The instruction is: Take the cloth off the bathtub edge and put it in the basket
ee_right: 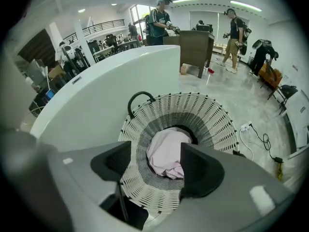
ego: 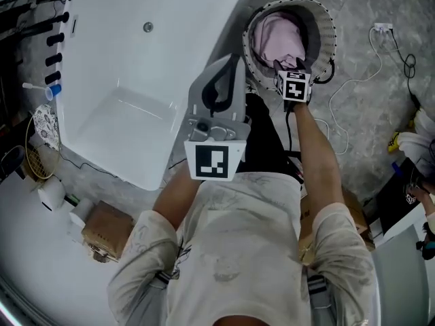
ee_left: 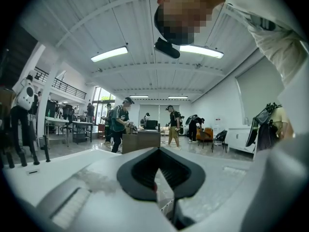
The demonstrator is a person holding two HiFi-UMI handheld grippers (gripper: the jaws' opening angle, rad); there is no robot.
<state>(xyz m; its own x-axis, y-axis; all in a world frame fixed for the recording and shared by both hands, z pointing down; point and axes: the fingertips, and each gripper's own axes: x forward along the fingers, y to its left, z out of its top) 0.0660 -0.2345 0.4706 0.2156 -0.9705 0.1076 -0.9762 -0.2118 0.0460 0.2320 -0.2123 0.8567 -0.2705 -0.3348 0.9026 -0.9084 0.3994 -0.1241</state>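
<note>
Cloth [ego: 279, 41] lying in the basket [ego: 327, 29]: I am judging a straight lift, jaws kept wide and clear of the woven rim, as the clean way out.
From the left, the white bathtub [ego: 129, 73] is showing no cloth on its edge. I am carrying my left gripper [ego: 230, 60] level, jaws closed together on nothing. I am holding my right gripper [ego: 291, 65] pointing down over the basket, jaws parted and gripping nothing, with the pink cloth bunched at the bottom.

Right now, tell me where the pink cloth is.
In the head view's upper right, the cloth lies inside the white basket, just right of the bathtub, under the open right claw.
</note>
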